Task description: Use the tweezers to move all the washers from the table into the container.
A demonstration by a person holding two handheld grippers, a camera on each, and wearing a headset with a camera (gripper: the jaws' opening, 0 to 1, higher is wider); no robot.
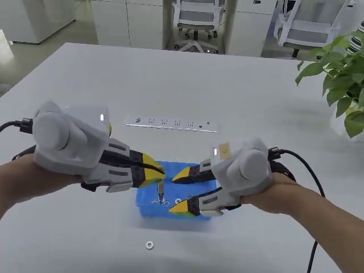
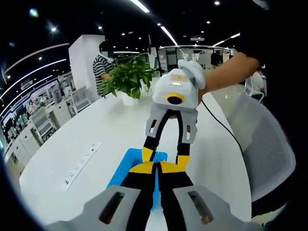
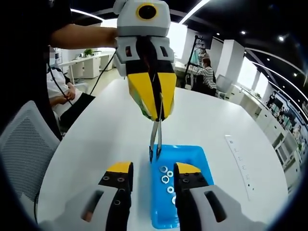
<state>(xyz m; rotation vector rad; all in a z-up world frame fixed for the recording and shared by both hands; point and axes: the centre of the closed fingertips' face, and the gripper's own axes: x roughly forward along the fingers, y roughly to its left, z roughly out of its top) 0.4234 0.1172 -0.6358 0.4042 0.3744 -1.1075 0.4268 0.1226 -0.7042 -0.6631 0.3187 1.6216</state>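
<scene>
White tabletop (image 1: pixel 239 91), pale and matte, stretches away from us, and a white power strip (image 1: pixel 170 123) lies across it beyond the work. Office chairs (image 1: pixel 196 17) stand past the far edge, and a leafy plant (image 1: pixel 341 74) shows at the right.

The blue container (image 1: pixel 149 211) sits on the near part of the table below both grippers, with several washers (image 3: pixel 166 179) on its floor. One more washer (image 1: pixel 149 245) lies on the bare table just in front of it, nearer to us.

Our left gripper (image 1: pixel 158 172) has its jaws pressed together on the tweezers (image 3: pixel 155 137), whose tips hang down over the container. Our right gripper (image 3: pixel 154 169) faces it with jaws spread and holds nothing.

In the left gripper view we see ceiling light strips over an open office, where a person in a striped shirt (image 2: pixel 102 67) stands by the plant.
</scene>
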